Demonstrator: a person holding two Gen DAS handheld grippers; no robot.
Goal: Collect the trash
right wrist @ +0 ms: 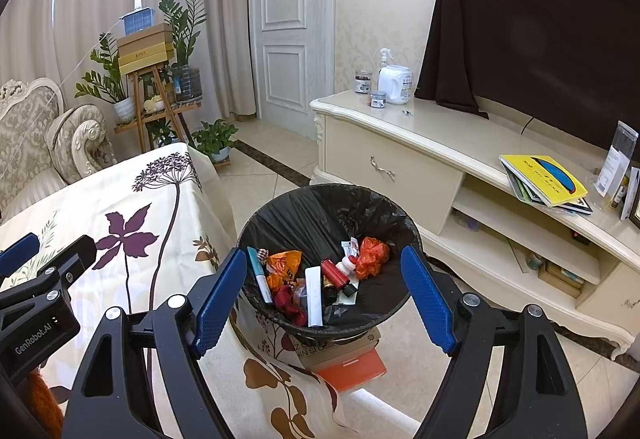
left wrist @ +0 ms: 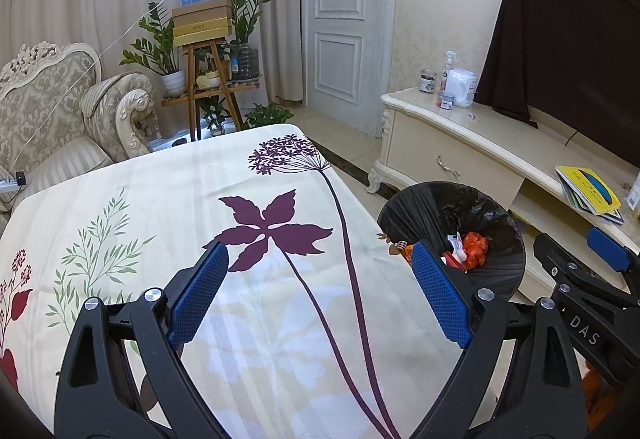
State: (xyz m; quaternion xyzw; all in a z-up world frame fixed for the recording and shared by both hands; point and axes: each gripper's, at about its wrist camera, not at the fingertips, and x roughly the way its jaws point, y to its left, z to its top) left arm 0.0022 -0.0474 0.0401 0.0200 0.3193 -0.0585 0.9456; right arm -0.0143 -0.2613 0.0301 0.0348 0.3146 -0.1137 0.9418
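Your left gripper (left wrist: pixel 320 291) hangs over the table's floral cloth (left wrist: pixel 160 199), its blue pads spread wide with nothing between them; the cloth beneath and ahead of it is bare to the far edge. Your right gripper (right wrist: pixel 324 295) is likewise spread and empty, poised above the trash bin (right wrist: pixel 320 207), which stands off the table's right edge, just beside the hanging cloth. The bin carries a black liner and already holds the trash: orange crumpled wrappers (right wrist: pixel 372 251), a red cylinder (right wrist: pixel 334 271), a white strip (right wrist: pixel 314 295), a pen-like stick (right wrist: pixel 258 275). An orange-and-cardboard box (right wrist: pixel 348 363) sits under the bin. Right of the bin runs a cream TV cabinet (right wrist: pixel 400 159), near enough to narrow the floor gap on that side; on it stand a spray bottle (right wrist: pixel 386 59), a white jug (right wrist: pixel 396 83), two small jars (right wrist: pixel 370 89) and a stack of books with a yellow cover (right wrist: pixel 544 179), under a screen draped in dark cloth (right wrist: pixel 520 19). Tiled floor lies open toward the white door (right wrist: pixel 288 19). Beyond the table's far edge stand a sofa (left wrist: pixel 52 107) and a wooden plant stand (left wrist: pixel 208 79) with boxes.
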